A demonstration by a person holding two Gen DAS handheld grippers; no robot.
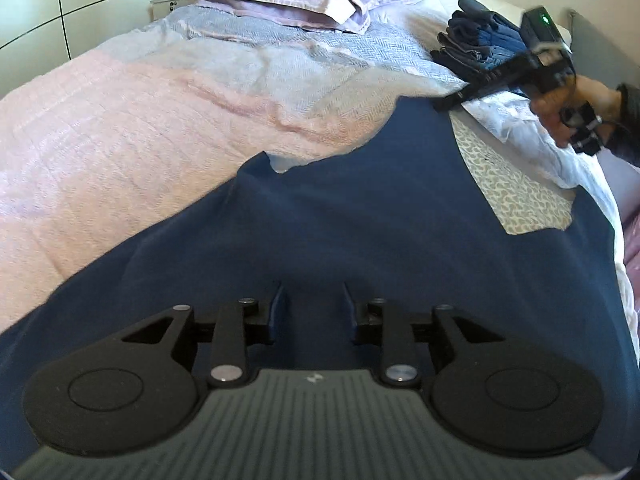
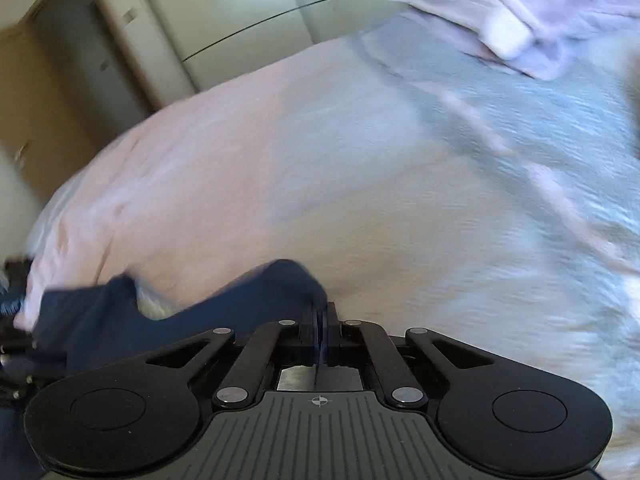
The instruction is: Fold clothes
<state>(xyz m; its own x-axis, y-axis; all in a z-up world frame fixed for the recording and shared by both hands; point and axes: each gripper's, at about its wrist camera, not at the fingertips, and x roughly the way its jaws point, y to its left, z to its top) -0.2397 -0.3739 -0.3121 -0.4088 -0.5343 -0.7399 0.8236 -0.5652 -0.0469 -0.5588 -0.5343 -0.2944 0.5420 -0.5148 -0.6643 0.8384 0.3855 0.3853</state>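
- Clearly the navy garment [image 1: 360,220] is soft, light and limp, spread across the bed [image 1: 120,140].
- Right gripper [image 2: 320,316]: fingers clamped on its edge.
- Left gripper [image 1: 314,308]: fingers apart, gripping nothing.
- Corners and hems suit holding best.

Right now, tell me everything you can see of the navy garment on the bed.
The navy garment is a dark blue piece of soft, matte fabric, spread mostly flat over the pink and grey bedspread. A pale patterned lining panel shows near its far right side. The right gripper is shut on a bunched edge of it, lifting a fold. The left gripper hovers open above it, with no cloth visibly pinched.
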